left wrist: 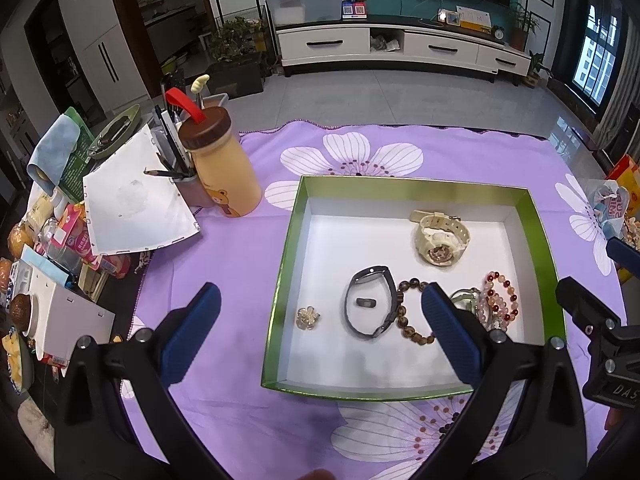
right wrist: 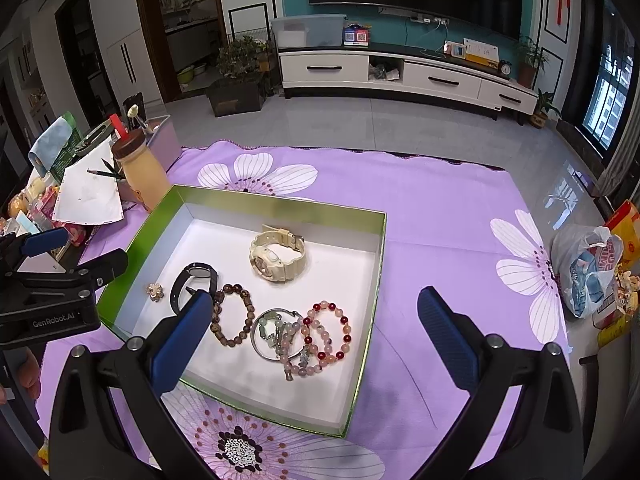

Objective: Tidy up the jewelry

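A green-rimmed white box lies on the purple flowered cloth. In it are a cream watch, a dark band watch, a small ring, a flower brooch, a brown bead bracelet, a silver bangle with charms and pink-red bead bracelets. My left gripper is open and empty above the box's near left part. My right gripper is open and empty over the box's near right corner.
A yellow bear bottle, a pen holder, a white sheet and clutter stand at the left. A plastic bag and snack packs lie at the right edge. The cloth spreads around the box.
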A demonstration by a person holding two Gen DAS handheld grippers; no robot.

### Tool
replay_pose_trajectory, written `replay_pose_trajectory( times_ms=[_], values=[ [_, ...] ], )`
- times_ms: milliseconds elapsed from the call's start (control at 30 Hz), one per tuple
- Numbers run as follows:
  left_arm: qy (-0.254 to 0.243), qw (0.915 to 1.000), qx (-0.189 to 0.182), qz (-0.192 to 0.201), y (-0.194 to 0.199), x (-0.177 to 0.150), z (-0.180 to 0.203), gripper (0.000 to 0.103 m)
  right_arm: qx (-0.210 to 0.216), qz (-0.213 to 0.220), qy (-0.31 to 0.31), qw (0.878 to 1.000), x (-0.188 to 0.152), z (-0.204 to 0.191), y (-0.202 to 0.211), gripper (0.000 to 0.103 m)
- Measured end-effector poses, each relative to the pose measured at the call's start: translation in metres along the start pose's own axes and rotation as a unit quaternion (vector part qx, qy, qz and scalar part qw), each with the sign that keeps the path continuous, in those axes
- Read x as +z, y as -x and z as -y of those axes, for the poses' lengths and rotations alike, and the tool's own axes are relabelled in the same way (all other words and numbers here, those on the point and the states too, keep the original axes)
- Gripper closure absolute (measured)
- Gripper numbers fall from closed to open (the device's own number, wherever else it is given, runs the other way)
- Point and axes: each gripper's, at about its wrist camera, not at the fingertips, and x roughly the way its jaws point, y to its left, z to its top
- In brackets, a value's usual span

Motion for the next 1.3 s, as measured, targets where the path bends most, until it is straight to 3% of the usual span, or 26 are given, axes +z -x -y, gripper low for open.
replay_pose_trajectory(
  times_ms=[1300],
  values=[
    [-0.002,1.0,0.005,-0.004,-0.0072,-0.0033,-0.0008,0.002,-0.001,-0.004,0.003,1.0,-0.0047,-0.0036,-0.0045,0.001]
  ],
)
